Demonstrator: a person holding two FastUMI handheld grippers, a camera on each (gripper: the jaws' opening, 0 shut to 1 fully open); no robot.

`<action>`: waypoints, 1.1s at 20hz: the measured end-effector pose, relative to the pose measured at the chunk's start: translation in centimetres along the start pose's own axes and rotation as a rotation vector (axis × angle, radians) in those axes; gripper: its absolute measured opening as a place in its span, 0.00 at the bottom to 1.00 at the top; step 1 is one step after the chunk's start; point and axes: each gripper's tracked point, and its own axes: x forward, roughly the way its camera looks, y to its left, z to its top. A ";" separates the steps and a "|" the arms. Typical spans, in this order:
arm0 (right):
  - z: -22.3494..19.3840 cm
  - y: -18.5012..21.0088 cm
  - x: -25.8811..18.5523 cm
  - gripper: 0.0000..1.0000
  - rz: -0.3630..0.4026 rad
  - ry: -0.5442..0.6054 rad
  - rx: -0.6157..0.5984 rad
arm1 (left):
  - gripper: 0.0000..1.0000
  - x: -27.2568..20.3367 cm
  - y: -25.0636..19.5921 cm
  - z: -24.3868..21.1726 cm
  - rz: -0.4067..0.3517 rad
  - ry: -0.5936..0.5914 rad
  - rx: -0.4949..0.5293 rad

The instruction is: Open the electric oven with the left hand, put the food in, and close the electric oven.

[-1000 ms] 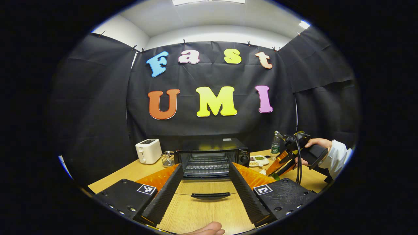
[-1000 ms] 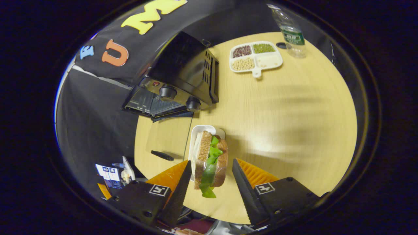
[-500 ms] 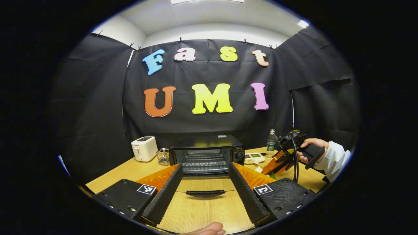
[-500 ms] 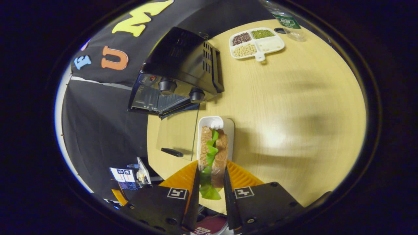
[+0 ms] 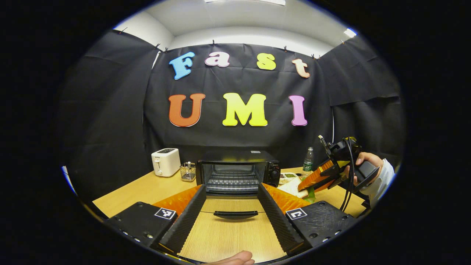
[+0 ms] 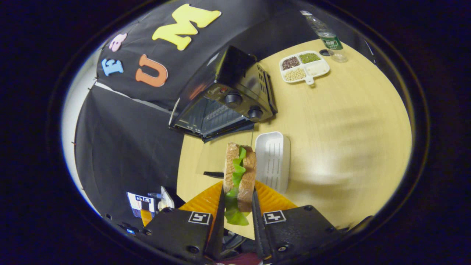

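In the left gripper view, the left gripper (image 5: 230,215) hangs with its jaws spread wide and nothing between them, pointed straight at the electric oven (image 5: 237,172). The oven's door (image 5: 232,204) lies folded down flat toward the camera, its black handle (image 5: 235,214) sitting in the gap between the two fingers without touching either. The cavity stands open, its wire rack (image 5: 233,181) bare. Off to the right, well apart from the oven mouth and raised above the table (image 5: 136,189), a hand (image 5: 362,165) holds the right gripper (image 5: 312,184), tilted down and leftward toward the oven. A white toaster (image 5: 165,162) stands at the left of the table, away from the path.

In the right gripper view, the right gripper (image 6: 237,206) is clamped on the sandwich (image 6: 239,171), both fingers pressing its bread faces (a lettuce leaf hangs out near the fingertips). The sandwich's long axis runs forward along the fingers, lifted clear of the white tray (image 6: 273,160), which lies empty just beside it. The oven opening lies ahead and to the left, the lowered door between sandwich and cavity. I judge the right gripper the nearer one for loading: the coming move must swing left and carry the sandwich over the door's edge onto the rack, and the room above the door looks open. A sectioned dish (image 6: 303,67) and a bottle (image 6: 327,35) sit farther back, out of the way.
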 end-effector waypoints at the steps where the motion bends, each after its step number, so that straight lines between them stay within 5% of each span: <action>1: -0.1 0.8 0.7 0.36 0.020 -0.031 0.004 | 0.93 0.0 0.4 -0.3 0.002 0.008 -0.006; 7: -0.1 6.7 6.4 0.36 0.201 -0.211 0.129 | 0.92 -0.3 1.3 -0.7 -0.012 0.006 0.002; 18: 8.4 9.5 19.7 0.36 0.205 -0.683 0.369 | 0.92 0.1 6.8 -2.1 0.024 0.029 -0.032; 22: 13.5 8.2 21.2 0.35 0.129 -0.882 0.323 | 0.92 0.5 8.2 -2.7 0.036 0.042 -0.034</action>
